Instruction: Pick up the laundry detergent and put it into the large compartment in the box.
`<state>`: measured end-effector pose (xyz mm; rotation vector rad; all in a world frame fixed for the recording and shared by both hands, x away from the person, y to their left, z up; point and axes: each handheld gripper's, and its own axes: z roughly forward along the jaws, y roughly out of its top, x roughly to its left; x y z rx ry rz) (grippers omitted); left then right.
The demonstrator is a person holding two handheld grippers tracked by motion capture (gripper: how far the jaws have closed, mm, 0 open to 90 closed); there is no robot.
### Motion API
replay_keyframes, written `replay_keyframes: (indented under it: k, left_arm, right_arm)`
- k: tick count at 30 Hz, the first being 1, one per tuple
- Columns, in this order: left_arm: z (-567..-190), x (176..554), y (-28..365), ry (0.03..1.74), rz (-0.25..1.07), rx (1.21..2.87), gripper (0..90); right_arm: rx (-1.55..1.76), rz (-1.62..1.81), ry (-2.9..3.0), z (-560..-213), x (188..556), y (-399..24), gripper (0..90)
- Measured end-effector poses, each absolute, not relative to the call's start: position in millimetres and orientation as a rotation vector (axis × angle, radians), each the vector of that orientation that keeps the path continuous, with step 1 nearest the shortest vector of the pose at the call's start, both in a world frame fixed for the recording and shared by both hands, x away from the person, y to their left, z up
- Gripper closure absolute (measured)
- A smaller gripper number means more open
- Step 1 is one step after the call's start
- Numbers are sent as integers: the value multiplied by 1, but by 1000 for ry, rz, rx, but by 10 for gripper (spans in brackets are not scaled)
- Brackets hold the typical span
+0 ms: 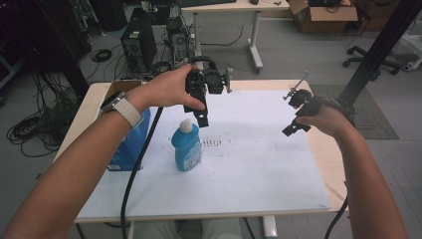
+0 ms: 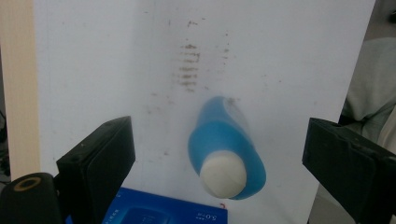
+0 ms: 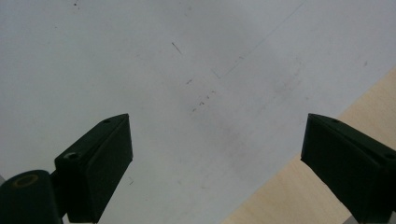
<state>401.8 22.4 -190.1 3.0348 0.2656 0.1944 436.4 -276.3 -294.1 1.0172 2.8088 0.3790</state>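
One blue bottle (image 1: 187, 147), label text unreadable.

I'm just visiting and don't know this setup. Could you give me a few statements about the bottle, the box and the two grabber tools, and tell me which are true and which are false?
1. The blue bottle stands upright on the white sheet. True.
2. The left gripper is clamped around the bottle. False: it is held above the bottle, jaws wide apart, touching nothing.
3. The blue box sits near the table's left edge, beside the bottle. True.
4. The right gripper holds a cloth. False: its jaws are open and empty, over the sheet.
5. The bottle's cap is black. False: it is whitish.
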Motion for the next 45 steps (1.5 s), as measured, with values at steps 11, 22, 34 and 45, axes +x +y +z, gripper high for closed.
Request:
replay_keyframes:
  k: [11, 22, 34, 45]
  left_arm:
    - [-186, 401, 24, 305, 185, 3034, 95]
    - [-186, 403, 24, 391, 226, 3030, 95]
    - [-177, 403, 31, 517, 192, 2987, 86]
    - [-168, 400, 34, 699, 218, 2945, 84]
  right_arm:
    - [1022, 391, 2790, -290, 434, -274, 87]
    - [1018, 402, 2791, -289, 436, -274, 88]
    - [1025, 400, 2794, -289, 436, -274, 91]
    - [1015, 405, 2788, -287, 435, -273, 91]
